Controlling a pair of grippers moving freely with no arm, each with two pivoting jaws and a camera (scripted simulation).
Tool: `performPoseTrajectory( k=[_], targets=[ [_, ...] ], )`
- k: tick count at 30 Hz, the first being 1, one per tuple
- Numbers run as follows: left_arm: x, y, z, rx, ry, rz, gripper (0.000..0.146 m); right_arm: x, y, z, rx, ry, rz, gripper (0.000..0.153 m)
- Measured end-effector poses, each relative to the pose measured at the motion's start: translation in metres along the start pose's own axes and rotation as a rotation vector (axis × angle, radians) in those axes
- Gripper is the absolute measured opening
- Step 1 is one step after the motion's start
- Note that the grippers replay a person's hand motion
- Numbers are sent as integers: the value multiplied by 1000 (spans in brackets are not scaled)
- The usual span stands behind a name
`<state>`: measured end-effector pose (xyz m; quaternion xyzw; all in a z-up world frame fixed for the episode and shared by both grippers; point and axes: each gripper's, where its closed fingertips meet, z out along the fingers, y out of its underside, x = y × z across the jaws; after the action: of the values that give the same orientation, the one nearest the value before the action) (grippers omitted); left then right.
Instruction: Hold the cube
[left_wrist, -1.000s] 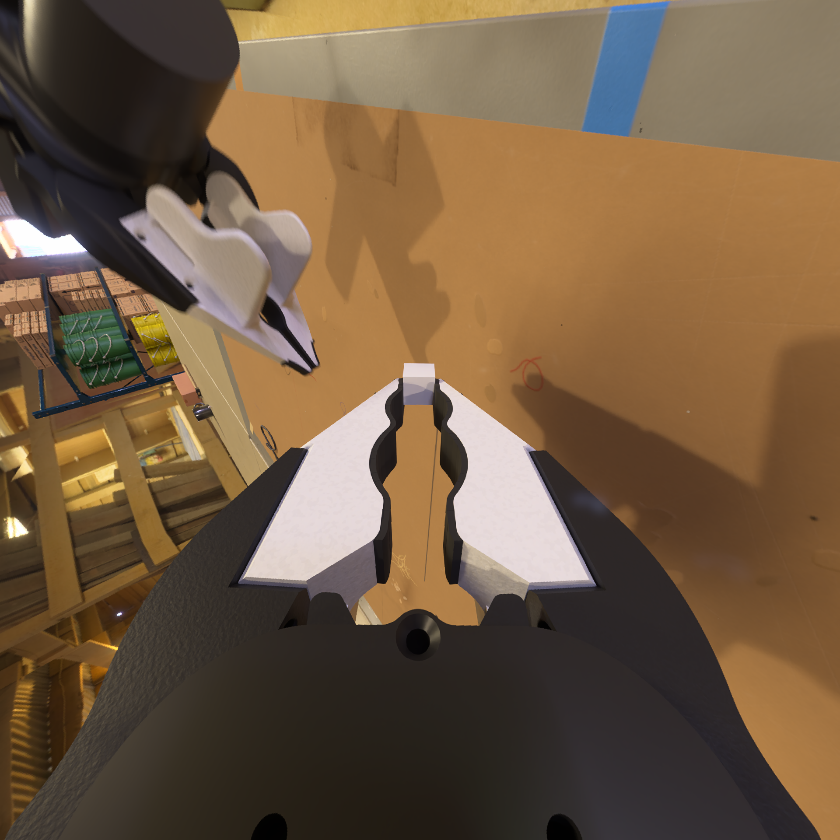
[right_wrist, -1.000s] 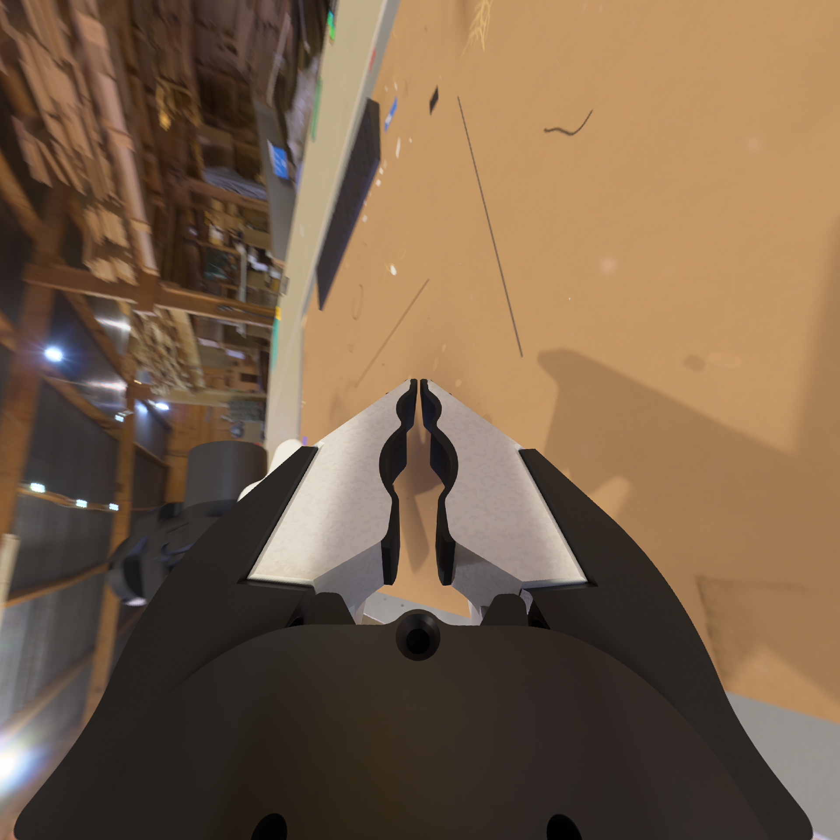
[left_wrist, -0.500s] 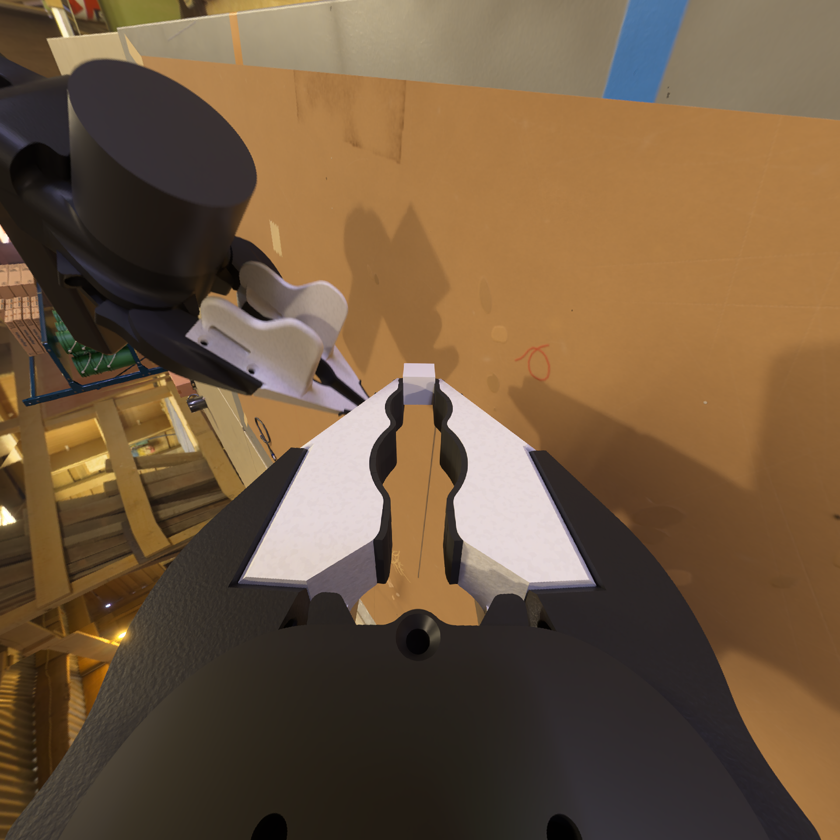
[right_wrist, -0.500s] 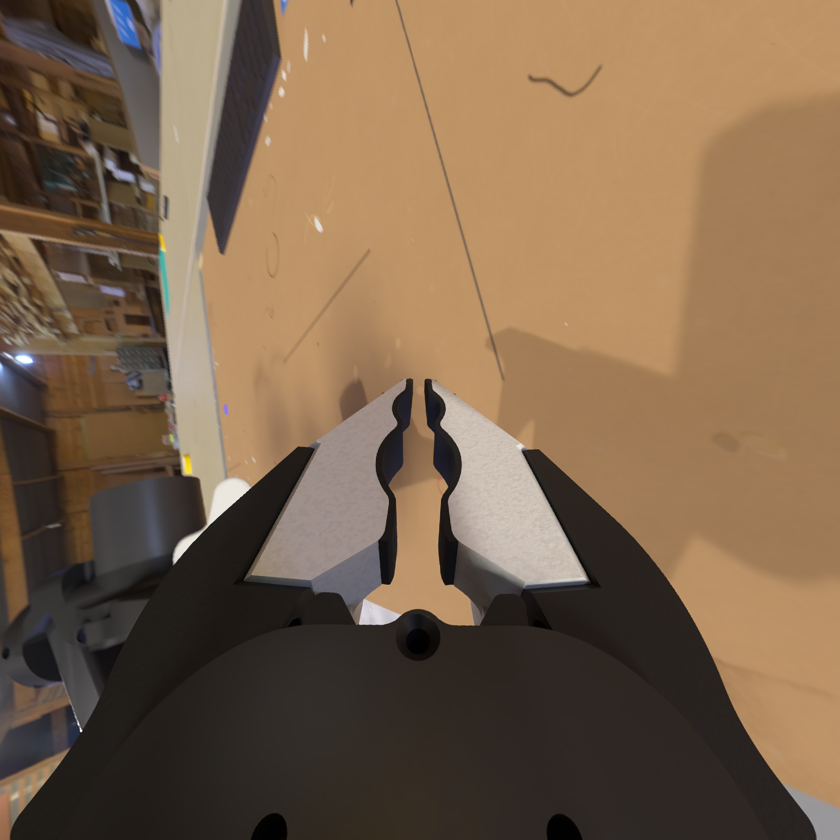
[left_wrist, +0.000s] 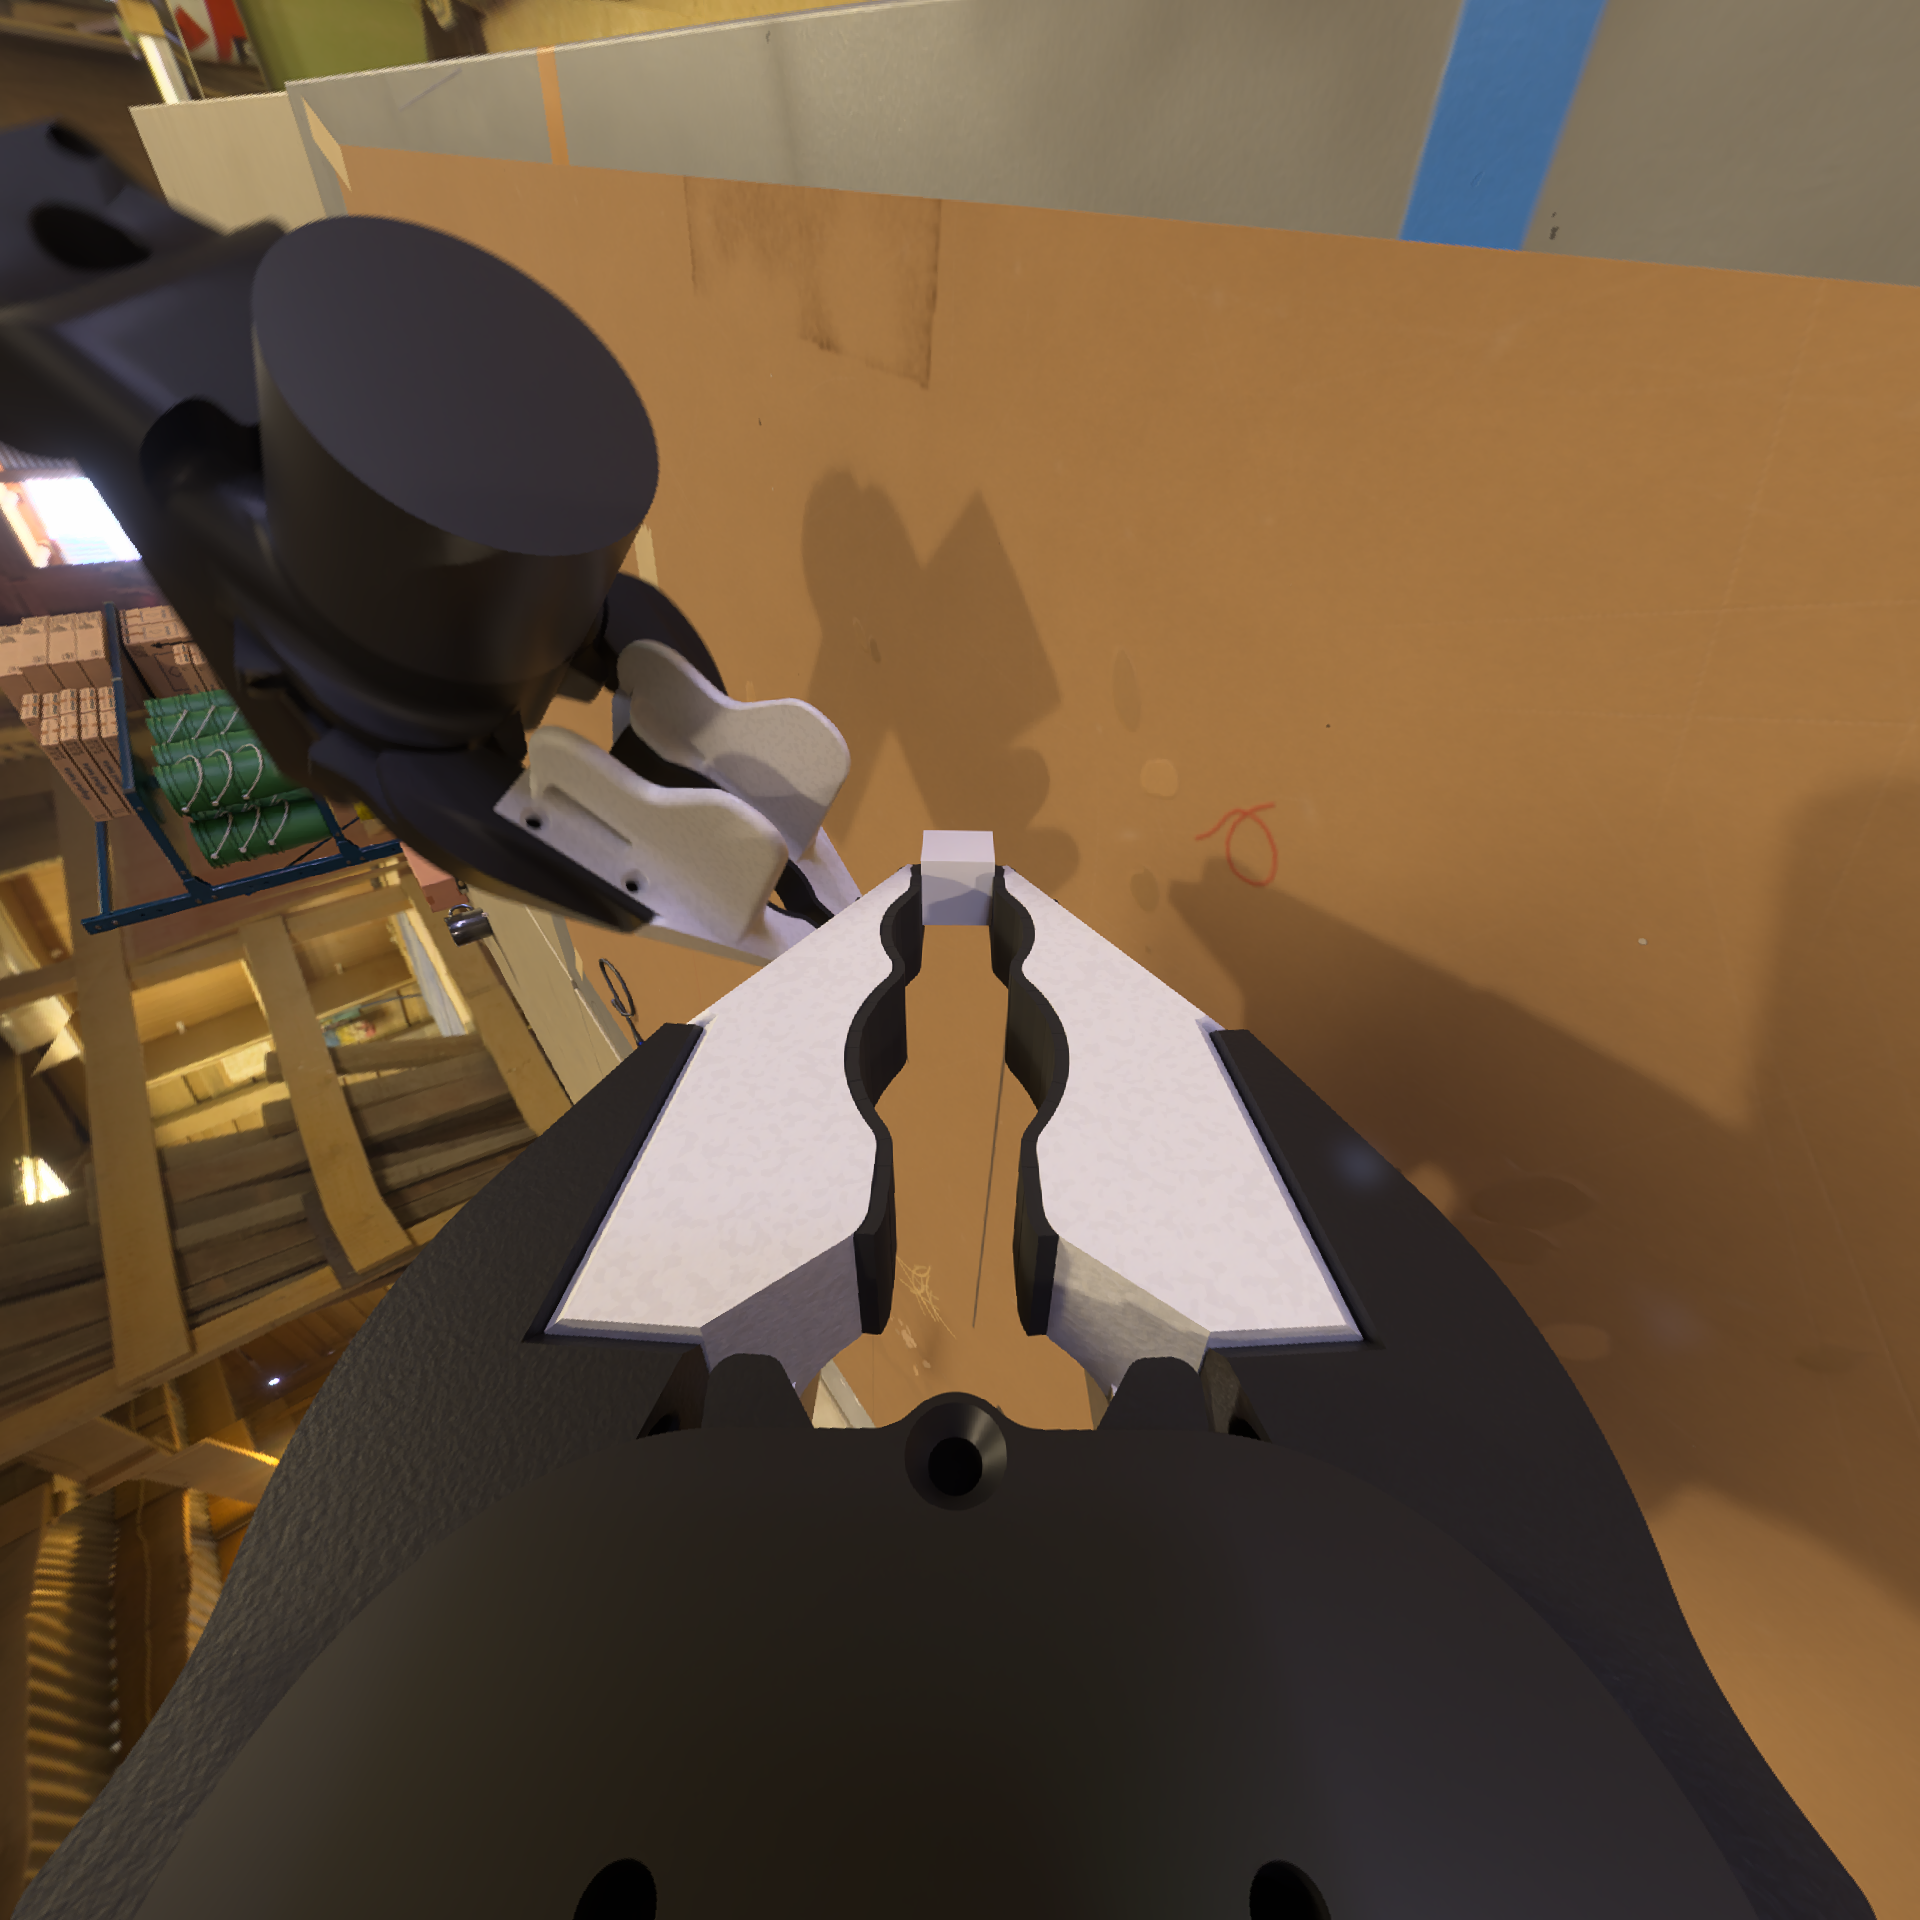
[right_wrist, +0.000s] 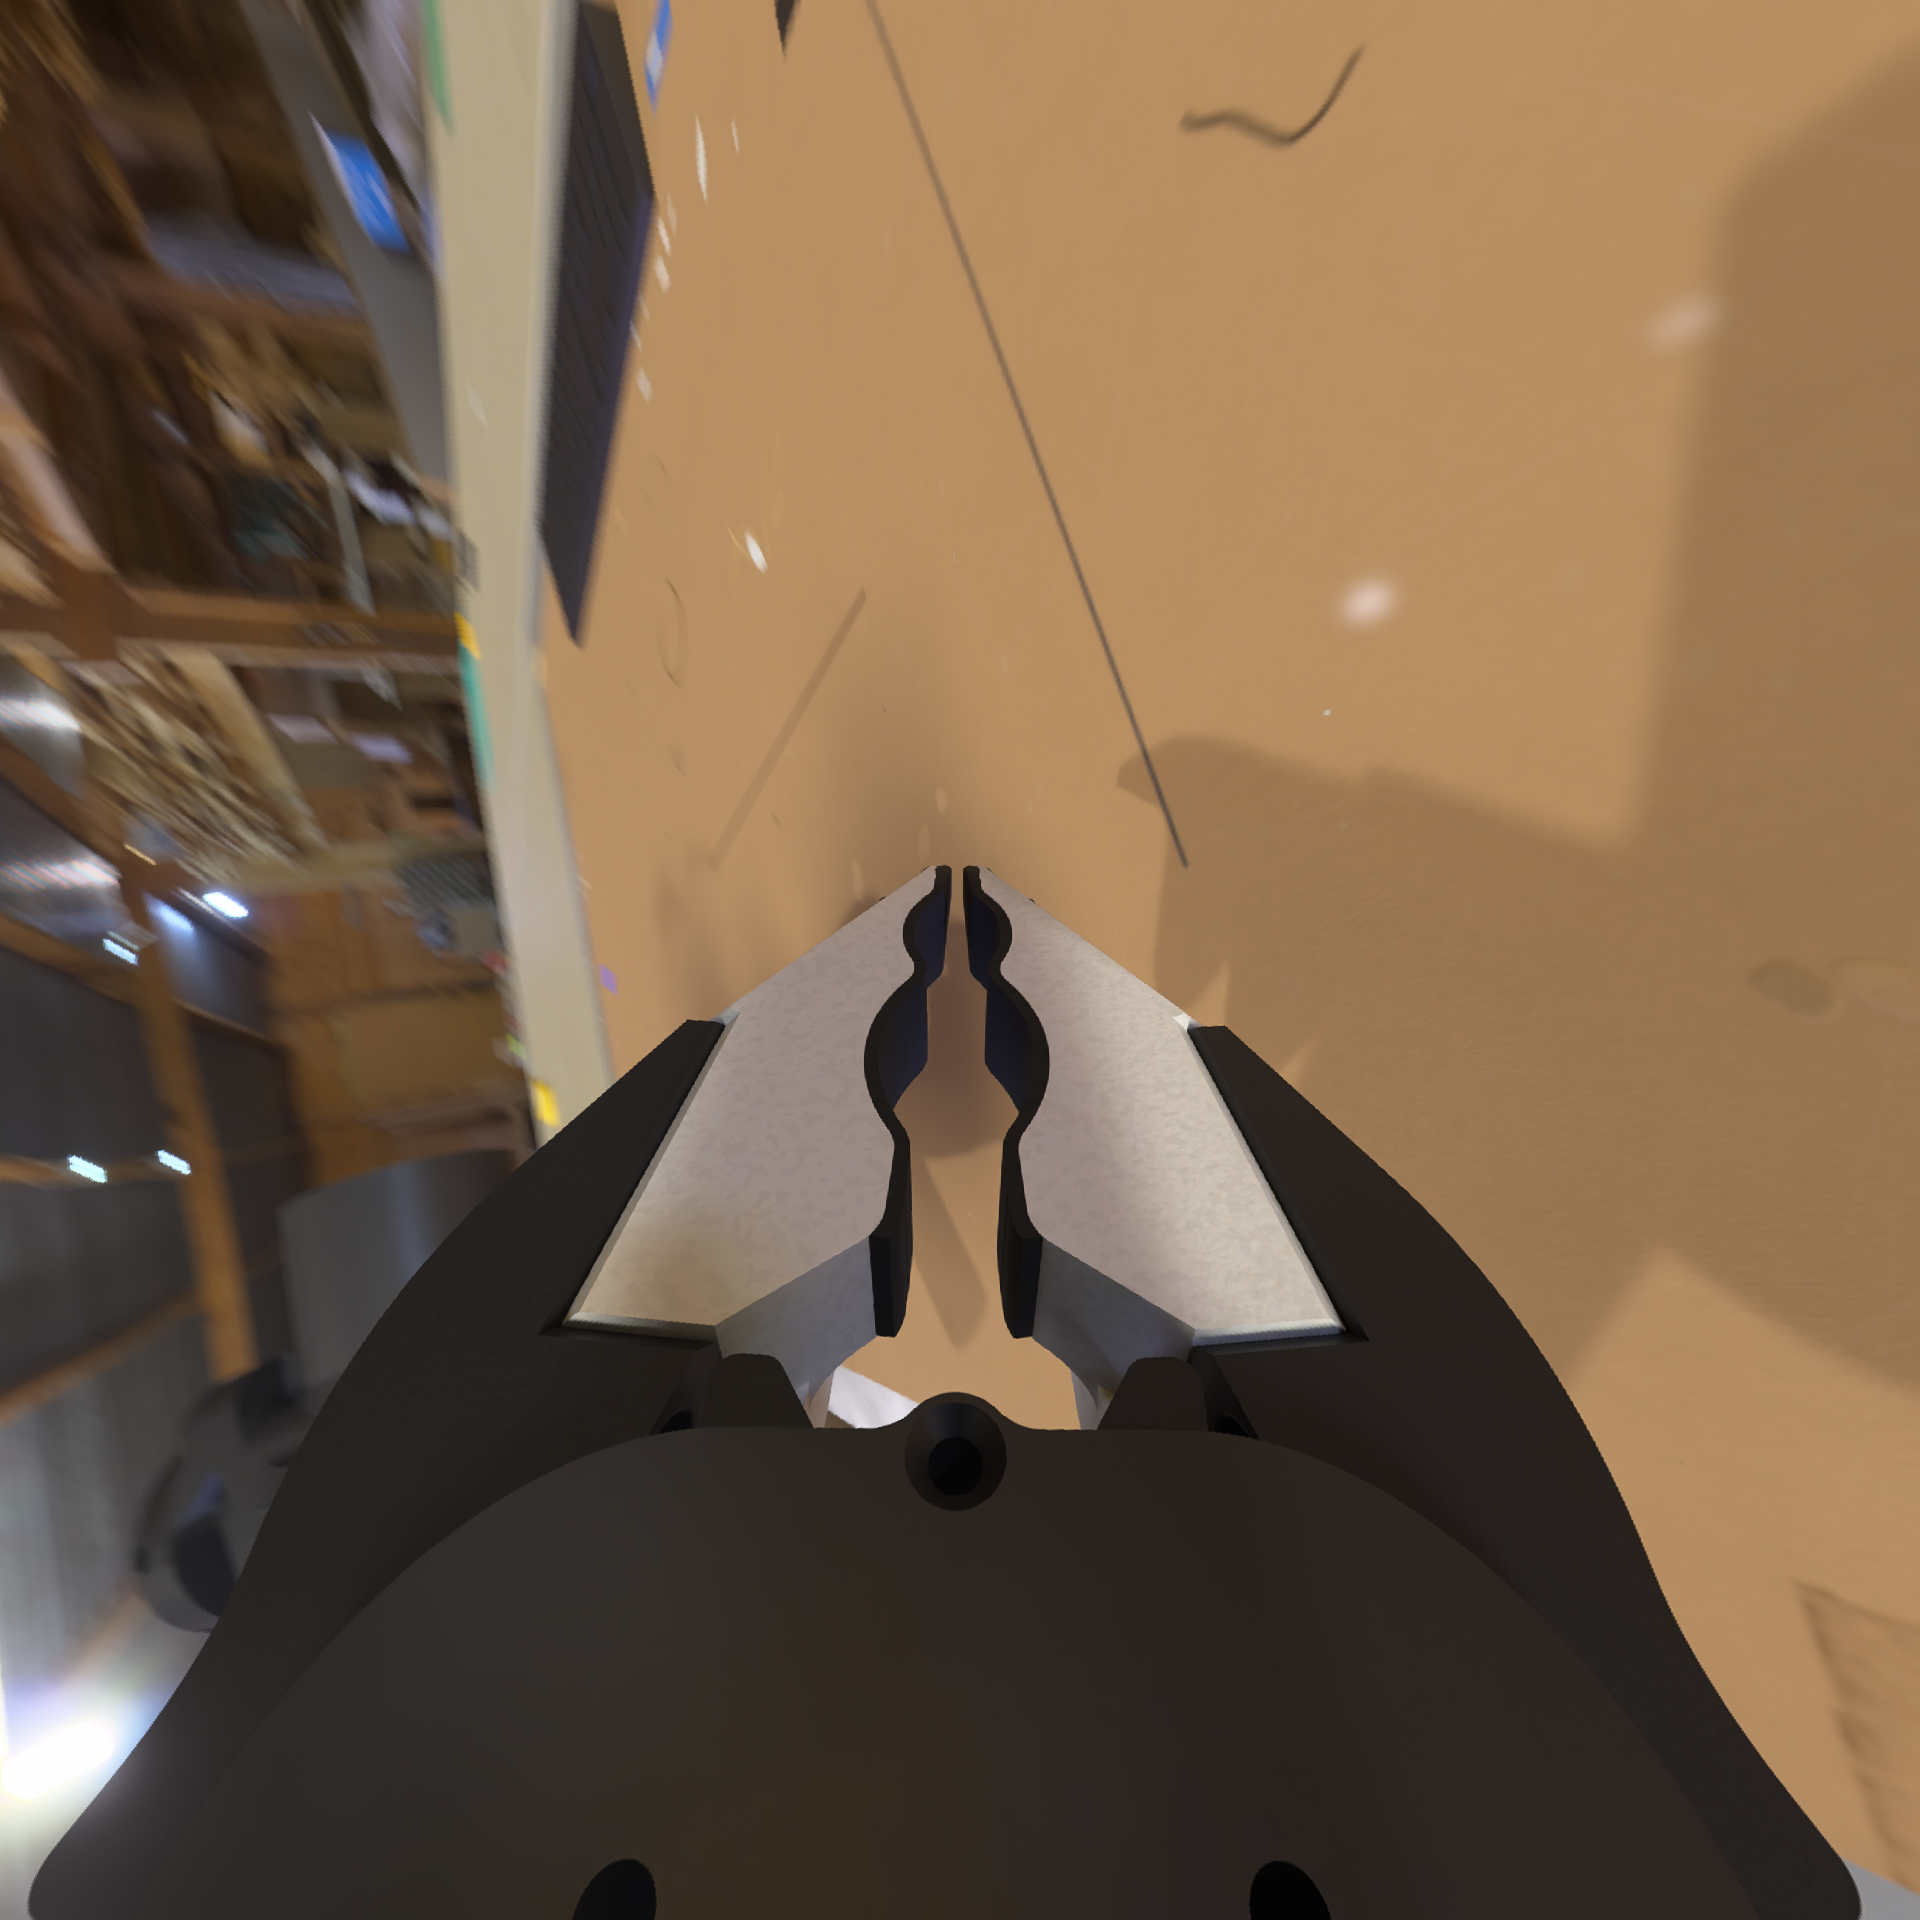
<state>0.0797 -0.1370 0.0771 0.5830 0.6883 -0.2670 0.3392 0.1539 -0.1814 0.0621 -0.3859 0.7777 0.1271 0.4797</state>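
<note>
A small white cube (left_wrist: 956, 860) is pinched between the fingertips of my left gripper (left_wrist: 956, 896), which is shut on it above the orange-brown table (left_wrist: 1455, 623). My right gripper (left_wrist: 816, 912) comes in from the upper left in the left wrist view. Its tips lie just beside my left gripper's left fingertip, short of the cube. In the right wrist view my right gripper (right_wrist: 956, 881) has only a thin slit between its tips and holds nothing. The cube does not show in that view.
A grey strip with a blue band (left_wrist: 1486, 114) runs along the table's far edge. Shelves with green rolls (left_wrist: 229, 790) stand beyond the left edge. A red scribble (left_wrist: 1242, 842) marks the table. A dark grille (right_wrist: 592, 312) lies near the edge in the right wrist view.
My right gripper has moved down and right towards my left gripper's tips, from well apart to right beside them. The cube stays held in my left gripper.
</note>
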Motion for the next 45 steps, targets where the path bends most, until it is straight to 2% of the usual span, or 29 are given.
performPoseTrajectory(
  k=[5,7,9,12,14,16,18,22,27,30,32,34,35,38,39,41,45],
  targets=[
    [-1,-1,-1,15,-3,-9,11,0,20,-4,-237,205,-253,9],
    [-2,-2,-1,17,-9,-10,11,-3,17,-10,-282,240,-302,10],
    [-3,-3,0,12,-19,0,11,-7,11,-10,-237,217,-280,7],
    [-3,-4,0,6,-27,6,11,2,2,-5,-153,196,-171,3],
    [-3,-5,1,5,-28,7,11,6,3,1,-134,154,-69,2],
    [-3,-5,2,8,-31,7,11,7,5,8,-132,132,-28,2],
    [-3,-4,2,11,-28,0,11,5,5,12,-129,131,-37,2],
    [-4,-3,2,15,-39,4,11,-1,2,8,-165,203,-180,4],
    [-5,-2,2,14,-40,-6,11,0,3,0,-202,219,-177,10],
    [-4,-2,2,18,-46,-5,11,4,4,-5,-259,202,-226,20],
    [-4,-1,1,19,-43,-14,11,-1,3,-7,-292,159,-338,21],
    [-4,1,0,20,-41,-28,11,-13,4,-10,-327,69,-525,19],
    [-4,2,-1,23,-40,-39,11,-13,5,-13,-356,62,-666,17],
    [-4,4,-3,36,-33,-71,11,3,3,-21,-431,195,-1242,10],
    [-3,5,-4,38,-31,-77,11,7,5,-19,-457,213,-1375,6],
    [-2,6,-4,38,-23,-81,11,16,7,-13,-506,269,-1470,2],
    [0,8,-2,26,-21,-80,11,29,5,-1,-607,361,-1368,1]
  ],
)
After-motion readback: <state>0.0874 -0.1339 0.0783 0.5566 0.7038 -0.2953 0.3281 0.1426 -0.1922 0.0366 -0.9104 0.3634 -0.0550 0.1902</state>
